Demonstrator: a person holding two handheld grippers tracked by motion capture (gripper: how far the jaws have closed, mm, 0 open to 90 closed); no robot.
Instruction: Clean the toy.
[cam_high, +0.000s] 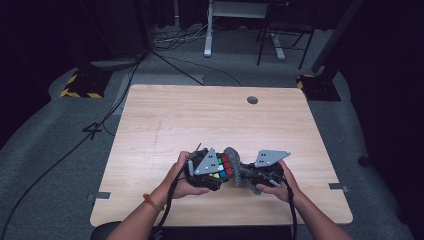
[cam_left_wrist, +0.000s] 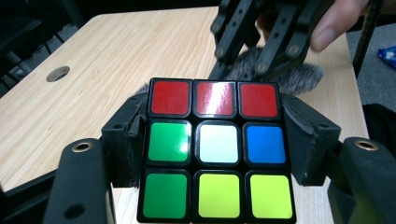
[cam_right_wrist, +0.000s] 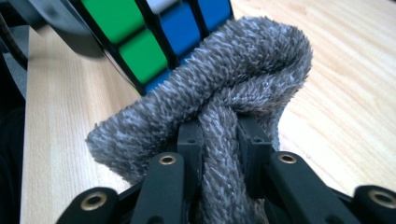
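Here we hold a black-framed puzzle cube with coloured square stickers (cam_left_wrist: 217, 149) pinched between the jaws of our left gripper (cam_left_wrist: 215, 144), one jaw pressed on each side face, so that the face with a red top row, a green, white and blue middle row and a green and two yellow tiles below looks straight back along the jaws. We judge the side clamp is chosen to leave the other faces bare for wiping. Our right gripper (cam_right_wrist: 219, 140) is pressed together on a fluffy grey folded cloth (cam_right_wrist: 210, 98), whose pile bulges out ahead of the jaws in a thick roll; that roll touches the cube's far lower edge, just beyond the jaw tips, against green and blue tiles. From above, the cube (cam_high: 223, 166) sits between the two grippers with the cloth (cam_high: 234, 167) right beside it, low over the near part of the pale wooden table (cam_high: 200, 120). Far beyond the jaws, a round grommet hole (cam_high: 252, 100) marks the table's back edge. Nothing lies between cloth and cube; the left jaws themselves cover two faces, so we expect a re-grip would be needed to reach them.
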